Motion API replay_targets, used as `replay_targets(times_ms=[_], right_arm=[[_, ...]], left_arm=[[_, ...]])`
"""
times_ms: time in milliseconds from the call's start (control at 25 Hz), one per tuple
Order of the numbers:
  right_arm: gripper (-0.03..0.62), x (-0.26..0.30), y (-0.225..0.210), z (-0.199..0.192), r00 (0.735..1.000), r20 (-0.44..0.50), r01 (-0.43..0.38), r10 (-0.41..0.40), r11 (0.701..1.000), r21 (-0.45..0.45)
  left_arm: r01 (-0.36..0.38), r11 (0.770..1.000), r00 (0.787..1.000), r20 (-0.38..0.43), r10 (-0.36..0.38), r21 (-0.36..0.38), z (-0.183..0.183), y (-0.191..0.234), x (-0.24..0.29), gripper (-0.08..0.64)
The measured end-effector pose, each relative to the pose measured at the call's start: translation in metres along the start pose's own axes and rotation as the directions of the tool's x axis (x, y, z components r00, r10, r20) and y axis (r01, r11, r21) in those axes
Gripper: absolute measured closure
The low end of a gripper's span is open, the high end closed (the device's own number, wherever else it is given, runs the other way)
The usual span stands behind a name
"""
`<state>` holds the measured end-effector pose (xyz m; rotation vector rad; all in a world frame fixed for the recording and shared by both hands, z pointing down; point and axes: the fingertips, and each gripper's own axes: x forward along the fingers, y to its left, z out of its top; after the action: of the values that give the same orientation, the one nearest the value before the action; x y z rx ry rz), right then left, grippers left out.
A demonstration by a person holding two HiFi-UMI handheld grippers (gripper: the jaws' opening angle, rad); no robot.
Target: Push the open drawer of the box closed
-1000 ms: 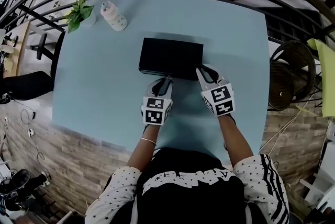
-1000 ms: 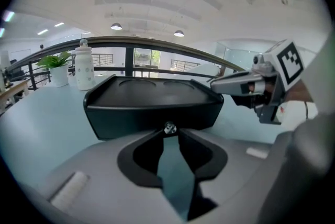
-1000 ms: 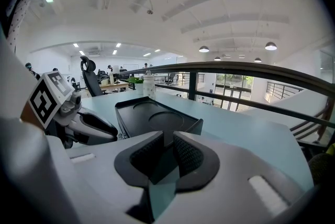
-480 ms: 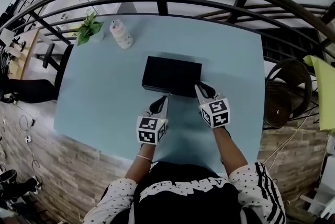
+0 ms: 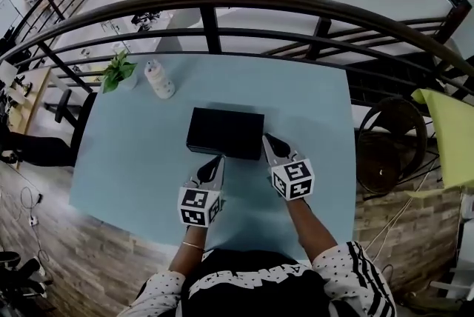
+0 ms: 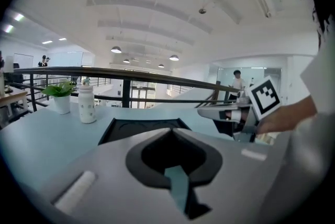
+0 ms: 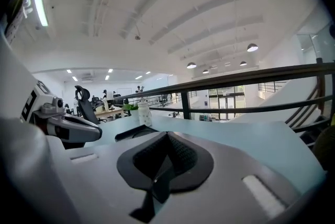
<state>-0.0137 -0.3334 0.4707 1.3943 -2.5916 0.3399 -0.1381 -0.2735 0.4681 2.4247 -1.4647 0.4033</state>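
The black box point(image 5: 225, 133) lies flat in the middle of the pale blue table point(image 5: 126, 152), and no drawer shows sticking out of it in the head view. My left gripper point(image 5: 215, 162) is shut and empty, a short way off the box's near side. Shut and empty too, my right gripper point(image 5: 269, 140) has its tip by the box's near right corner; whether it touches I cannot tell. In the left gripper view the box point(image 6: 131, 129) lies just past the shut left gripper point(image 6: 171, 130). The right gripper view has the right gripper point(image 7: 167, 134) with the box point(image 7: 131, 133) to its left.
A white bottle point(image 5: 160, 80) and a small potted plant point(image 5: 117, 72) stand at the table's far left corner. A dark metal railing point(image 5: 222, 4) runs along the far edge. A wicker chair point(image 5: 389, 145) sits off the right side.
Both grippers have drawn back toward me from the box's near side, the left one more. The box's near face no longer has the left gripper on it.
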Motion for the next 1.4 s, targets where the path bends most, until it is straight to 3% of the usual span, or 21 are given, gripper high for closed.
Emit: replay_targets(times_ms=[320,760,1400], right_arm=[[0.594,-0.043,0.006,0.039,0.992,0.116,-0.053,0.050,0.998,0.020],[0.592,-0.102,0.015,0.063,0.975,0.213,-0.069,0.069,0.998,-0.010],[0.592,-0.157,-0.015,0.049,0.974,0.209,-0.078,0.088,0.995,-0.055]], left_arm=[[0.050,0.996,0.997,0.050,-0.054,0.077,0.031,-0.042,0.003,0.560],[0.038,0.992,0.994,0.097,-0.050,0.121,0.045,-0.070,-0.022,0.560],[0.041,0.990,0.991,0.119,-0.057,0.133,0.044,-0.134,-0.011,0.560]])
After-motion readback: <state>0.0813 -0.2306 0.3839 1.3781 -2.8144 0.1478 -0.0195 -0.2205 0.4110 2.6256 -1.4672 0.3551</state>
